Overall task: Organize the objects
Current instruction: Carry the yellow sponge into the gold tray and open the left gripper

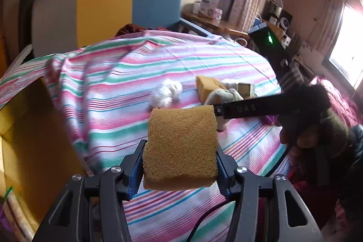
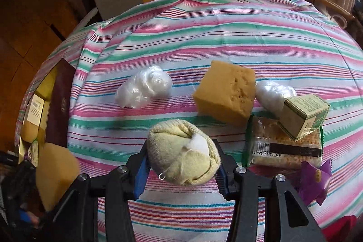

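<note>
Now, label by label:
Left hand-held gripper [image 1: 180,166]: jaws partly closed, pads pressing both sides of a tan sponge [image 1: 180,146], which is lifted clear of the striped cloth [image 1: 109,87].
Held sponge: coarse, porous block, ochre-tan, squarish face toward the camera; long axis runs up and away from the jaws.
Right hand-held gripper [image 2: 181,170]: jaws narrow, clamped on a rolled sock [image 2: 183,153] held above the cloth.
Rolled sock: pale yellow knit bundle, rounded, white patch at its top right, small loop of thread at the lower left; no clear long axis.
Sponges, count: two in the right wrist view, a second sponge [image 2: 225,93] lying tilted on the cloth near the middle, and the held one blurred at lower left.
Plastic wads, count: two, a left plastic wad [image 2: 144,89] and a right plastic wad [image 2: 272,94] just beside the lying sponge.
Small carton [image 2: 304,119]: one, green and cream, tilted, resting on a snack packet [image 2: 285,146].
Purple wrapper [image 2: 315,180]: one, at the right edge.
</note>
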